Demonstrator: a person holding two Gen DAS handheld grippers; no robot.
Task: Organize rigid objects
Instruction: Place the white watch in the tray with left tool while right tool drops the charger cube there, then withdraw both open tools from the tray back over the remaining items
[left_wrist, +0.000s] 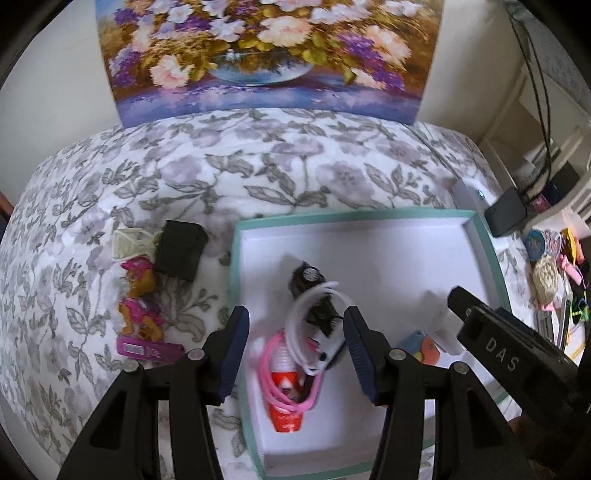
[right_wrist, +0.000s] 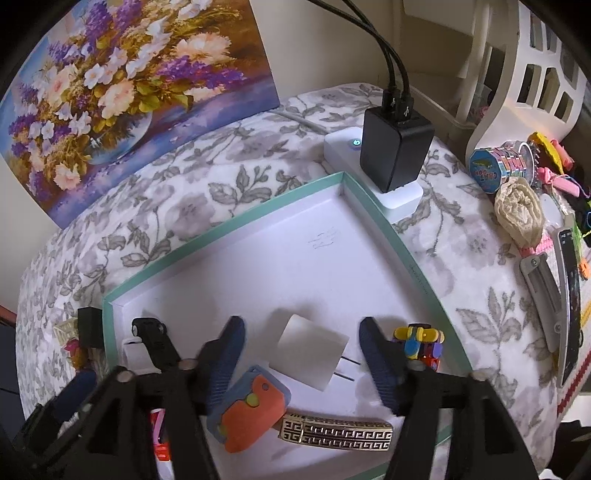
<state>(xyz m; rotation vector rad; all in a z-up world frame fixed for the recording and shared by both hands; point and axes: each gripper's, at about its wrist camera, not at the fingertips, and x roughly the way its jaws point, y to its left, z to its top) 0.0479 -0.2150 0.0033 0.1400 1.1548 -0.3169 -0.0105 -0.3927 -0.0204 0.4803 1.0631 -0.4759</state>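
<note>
Nearest the right tool (right_wrist: 299, 354), a gold patterned hair clip (right_wrist: 334, 435) and an orange and blue card-shaped toy (right_wrist: 251, 410) lie on the floor of the teal-rimmed box lid (right_wrist: 391, 236). Between that tool's parted fingers sits a white plug adapter (right_wrist: 312, 350), prongs toward the right finger; neither pad presses on it, so the tool is released and the adapter rests free in the lid. Just beyond the right finger stands a small brick-built toy (right_wrist: 419, 343). The left tool (left_wrist: 295, 332) is likewise released, hanging over a heap at the lid's left side: an orange and white tube (left_wrist: 286, 410), a pink coil cord (left_wrist: 291, 391), a white ring (left_wrist: 314, 314) and a black cylindrical item (left_wrist: 308, 284); nothing is gripped. Outside the lid, on the floral cloth (left_wrist: 258, 173), a pink figure toy (left_wrist: 138, 306), a black block (left_wrist: 179, 254) and a cream lattice piece (left_wrist: 127, 243) await sorting. Judgement: these are light and stiff; the block offers flat opposing faces for a square pinch, the figure is best taken across its torso, and the lattice piece looks fragile, so take it gently. Farthest back, a flower painting (left_wrist: 258, 55) leans on the wall.
</note>
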